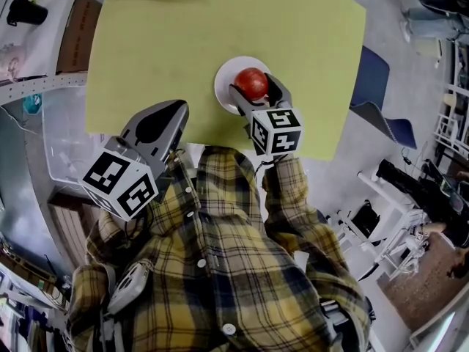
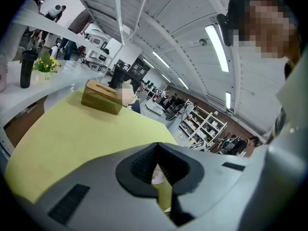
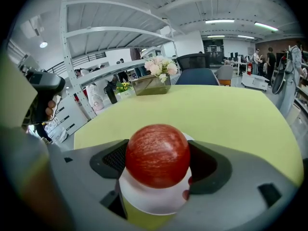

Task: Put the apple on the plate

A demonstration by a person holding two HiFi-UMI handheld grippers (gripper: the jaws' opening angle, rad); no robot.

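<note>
currently the right gripper clamps the apple directly over the plate, ready for release; the left gripper (jaws together, empty) idles at the worktop edge.

Apple over plate, between jaws of right gripper

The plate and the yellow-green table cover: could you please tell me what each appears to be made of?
Plate: smooth, plain white with a soft sheen, likely glazed ceramic or melamine; the pictures cannot settle which.
Table cover: matte yellow-green, lying flat, faintly mottled and without gloss, so probably cloth or a felt-like sheet rather than bare wood or hard plastic.
</note>
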